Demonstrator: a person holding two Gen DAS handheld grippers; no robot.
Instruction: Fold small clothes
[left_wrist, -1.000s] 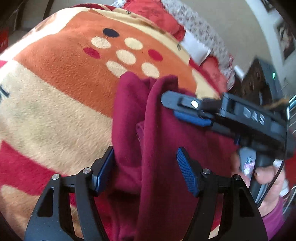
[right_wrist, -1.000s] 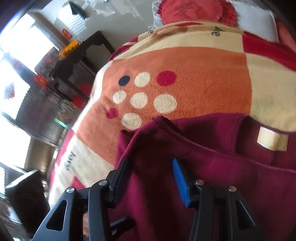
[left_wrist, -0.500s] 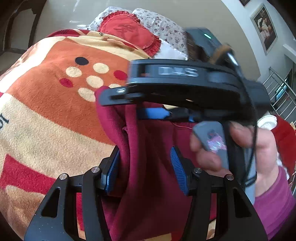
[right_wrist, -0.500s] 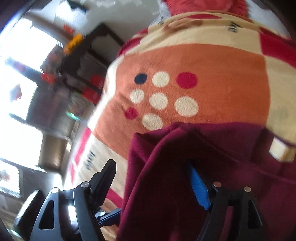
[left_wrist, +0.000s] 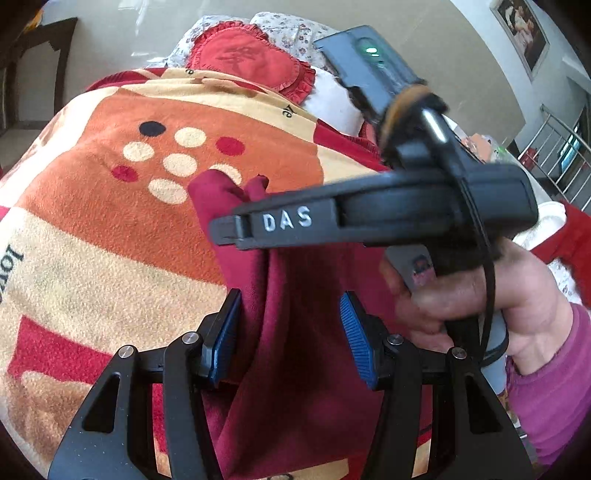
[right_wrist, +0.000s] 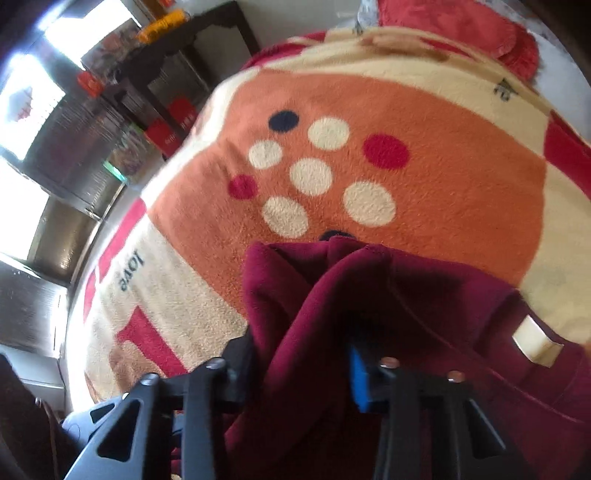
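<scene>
A dark red garment (left_wrist: 295, 306) hangs bunched between both grippers above a patterned blanket (left_wrist: 110, 229). My left gripper (left_wrist: 291, 332) has its blue pads apart, with a fold of the cloth hanging between them. My right gripper (right_wrist: 299, 369) has the cloth (right_wrist: 388, 314) draped over and between its fingers; its jaws stand apart. In the left wrist view the right gripper's body (left_wrist: 369, 218), marked DAS, crosses just above the cloth, held by a hand (left_wrist: 480, 295). A pale label (right_wrist: 535, 343) shows on the garment at the right.
The blanket (right_wrist: 406, 110) has an orange patch with cream, red and dark dots. A red cushion (left_wrist: 251, 62) and white pillow lie at its far end. Dark furniture (right_wrist: 155, 92) and bright windows stand to the left in the right wrist view.
The right gripper has swung across in front of the left wrist camera and turned. The garment has bunched up more between the two grippers and lifted from the blanket.
</scene>
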